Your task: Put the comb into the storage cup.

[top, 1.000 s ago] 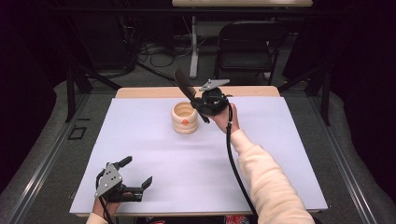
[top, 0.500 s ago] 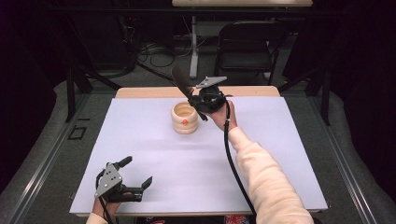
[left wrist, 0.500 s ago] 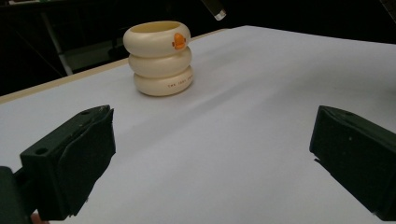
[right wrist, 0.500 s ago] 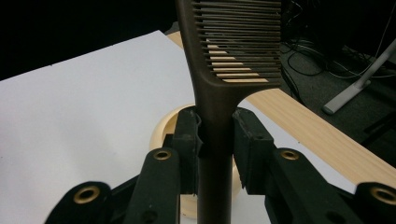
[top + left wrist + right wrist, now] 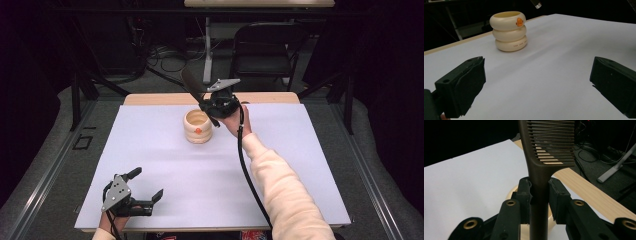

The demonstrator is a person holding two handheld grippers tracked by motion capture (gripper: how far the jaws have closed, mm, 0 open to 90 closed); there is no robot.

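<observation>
**Comb held over the ringed cup**

The right hand-held gripper (image 5: 212,107) is hanging above the far middle of the table (image 5: 300,165), its jaws clamping the handle of a dark brown comb (image 5: 541,167). In the right gripper view the handle is passing straight down between the two black jaws, with the toothed head rising above them. In the high view the comb (image 5: 194,87) is slanting up and to the left from the gripper, and the lower end of its handle is lying over the right rim of a cream cup (image 5: 198,126) made of three stacked rings. Whether the handle is touching the cup cannot be told.

The cup is standing upright on the white table, toward the far side, with a small orange mark on its top ring (image 5: 510,31).

The left hand-held gripper (image 5: 145,190) is sitting low at the near left edge of the table, its jaws spread wide with nothing between them, well apart from the cup. A pale sleeve (image 5: 290,200) is reaching in from the bottom right.
</observation>
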